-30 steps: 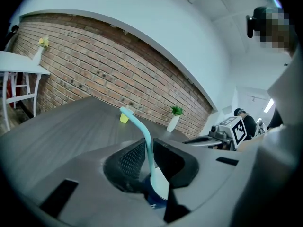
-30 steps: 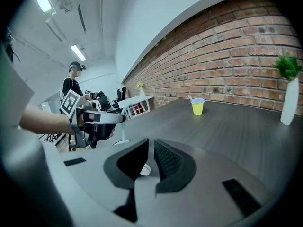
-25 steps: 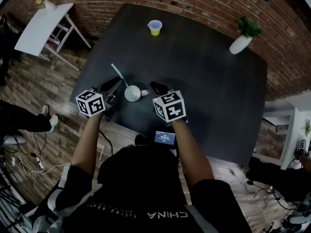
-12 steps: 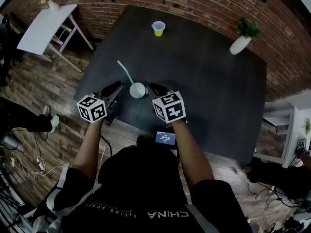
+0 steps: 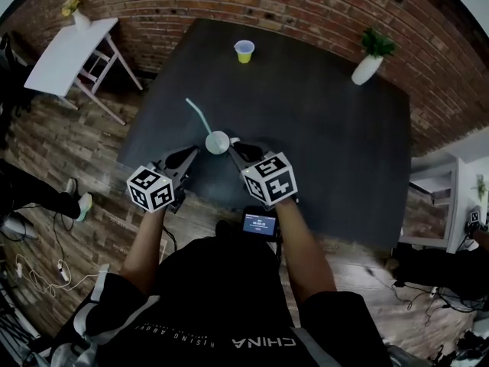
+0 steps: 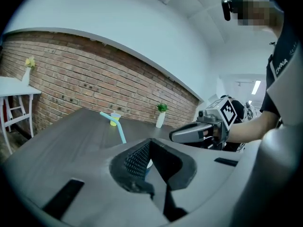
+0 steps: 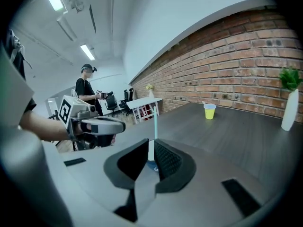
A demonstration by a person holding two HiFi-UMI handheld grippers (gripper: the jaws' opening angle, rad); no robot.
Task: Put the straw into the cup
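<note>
Cup with straw has shifted farther away in right tool.

Matt dark table, rough brick wall, plastic straw (smooth)

The cup with its straw is sitting between the left gripper and the right gripper, filling that gap. Behind it the table is lying open, with a yellow cup and a vase standing far back.

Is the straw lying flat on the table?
No, the straw stands up out of the white cup rather than lying on the table.
</note>
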